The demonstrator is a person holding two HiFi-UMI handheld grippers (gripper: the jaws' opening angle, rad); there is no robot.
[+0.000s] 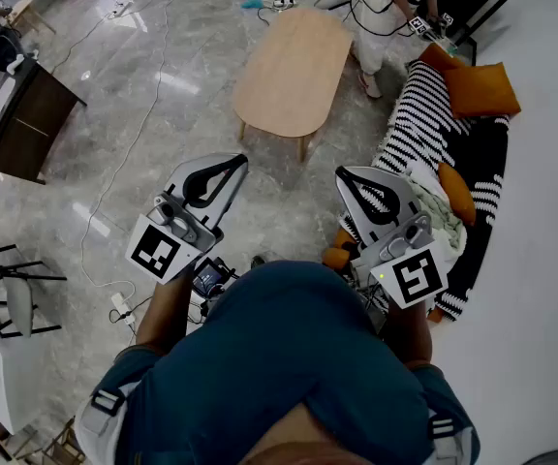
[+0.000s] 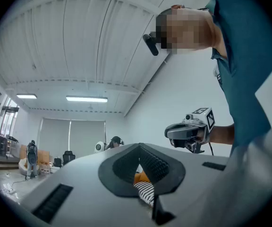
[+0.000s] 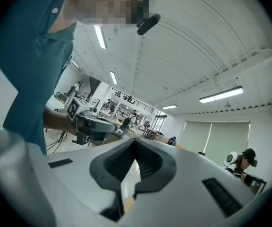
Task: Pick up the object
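No single object to pick up stands out. I hold both grippers level at chest height, above the floor and apart from any object. My left gripper [image 1: 239, 162] [image 2: 138, 146] has its jaws closed together with nothing between them. My right gripper [image 1: 343, 173] [image 3: 136, 140] is also shut and holds nothing. Each gripper shows in the other's view: the right gripper [image 2: 189, 132] beside a teal sleeve, the left gripper [image 3: 91, 123] with its marker cube. Through the gap under the left jaws I see orange and striped cloth [image 2: 146, 188].
A light wooden coffee table [image 1: 294, 66] stands ahead on the grey stone floor. A sofa with a black-and-white striped blanket [image 1: 420, 129] and orange cushions [image 1: 480, 89] runs along the right wall. A dark cabinet [image 1: 22, 124] is at the left, and cables [image 1: 114, 206] trail over the floor.
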